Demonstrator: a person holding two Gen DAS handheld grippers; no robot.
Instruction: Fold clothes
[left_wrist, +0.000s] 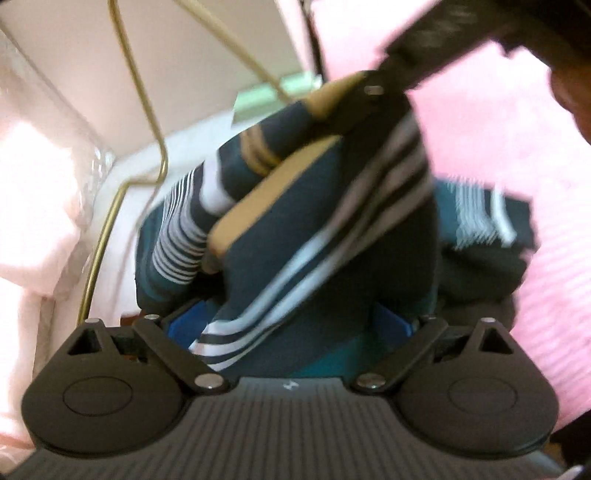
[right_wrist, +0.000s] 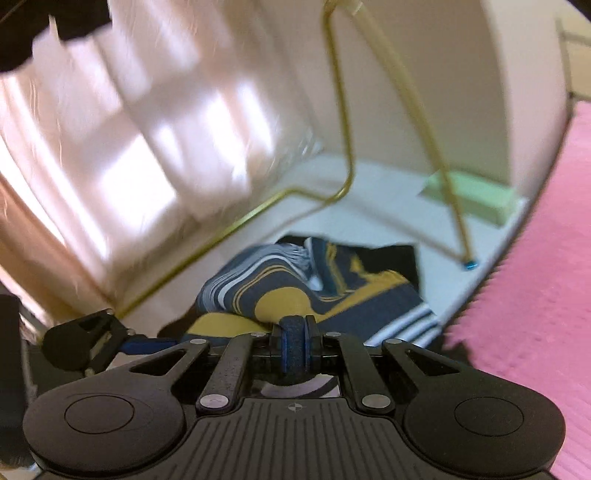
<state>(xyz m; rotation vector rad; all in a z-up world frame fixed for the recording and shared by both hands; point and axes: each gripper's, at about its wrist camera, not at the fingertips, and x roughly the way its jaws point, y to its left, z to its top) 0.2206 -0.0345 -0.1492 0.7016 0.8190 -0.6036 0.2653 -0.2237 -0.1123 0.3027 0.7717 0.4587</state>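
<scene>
Navy cloth with white and mustard stripes, the garment (left_wrist: 317, 221), bunches between my left gripper's (left_wrist: 291, 325) spread fingers and beyond them, over a pink mat (left_wrist: 517, 166). My right gripper (right_wrist: 294, 332) is pinched tight on its edge just ahead. I can read no lettering.

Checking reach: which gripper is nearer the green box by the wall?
Probably right. The right gripper faces the green box more closely; the left gripper sees it farther off.

one striped garment (left_wrist: 317, 229), two hand-held grippers (right_wrist: 293, 332)
</scene>
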